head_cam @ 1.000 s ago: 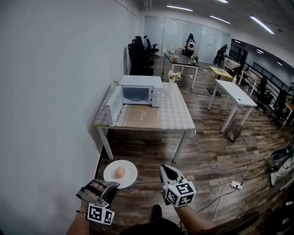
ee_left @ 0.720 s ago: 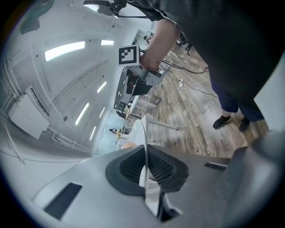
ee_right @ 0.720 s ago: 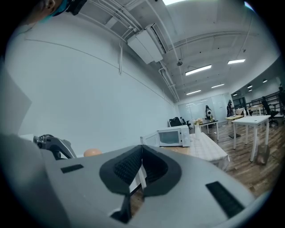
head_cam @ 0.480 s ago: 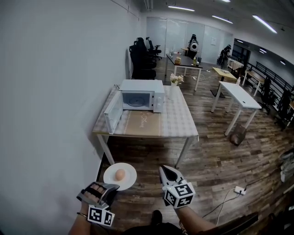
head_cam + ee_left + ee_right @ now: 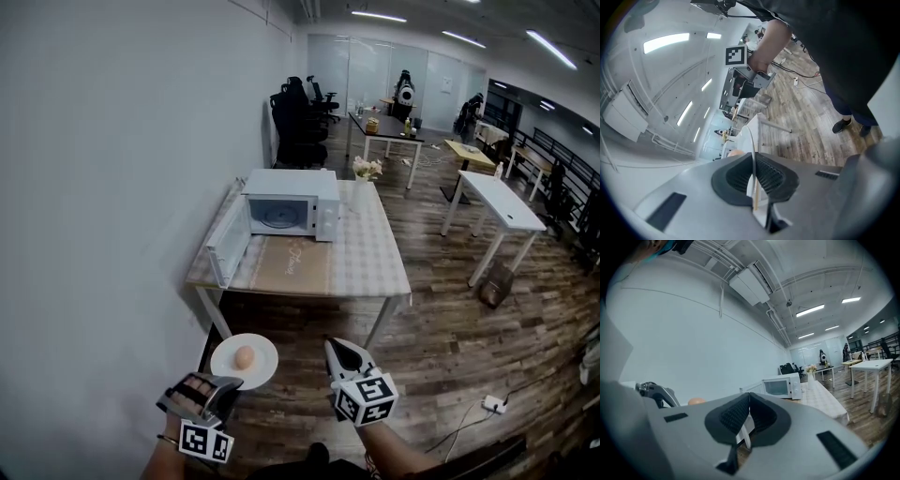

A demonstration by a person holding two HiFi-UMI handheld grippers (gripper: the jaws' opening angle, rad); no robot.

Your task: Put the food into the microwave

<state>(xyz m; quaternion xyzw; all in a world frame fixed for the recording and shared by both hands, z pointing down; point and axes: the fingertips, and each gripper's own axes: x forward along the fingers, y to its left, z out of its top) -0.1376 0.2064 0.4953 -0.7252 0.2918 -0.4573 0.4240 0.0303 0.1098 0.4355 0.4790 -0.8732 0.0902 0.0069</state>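
Head view showed the carrying step: the left hand-held gripper (image 5: 232, 378) held a white plate (image 5: 265, 349) with 1 brown egg (image 5: 244, 356), well apart from the microwave (image 5: 292, 198), whose door (image 5: 228, 242) stood open on the worktop (image 5: 361, 258). Left gripper view alone showed its pads clamped on the plate's rim (image 5: 752, 168). The right hand-held gripper (image 5: 329, 341) was closed, empty. Next, I judged: close the gap, slide the plate in level.

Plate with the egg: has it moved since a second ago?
Yes. The plate, clamped in the left gripper, has come nearer the table with the microwave; the gap to its front edge has shrunk.
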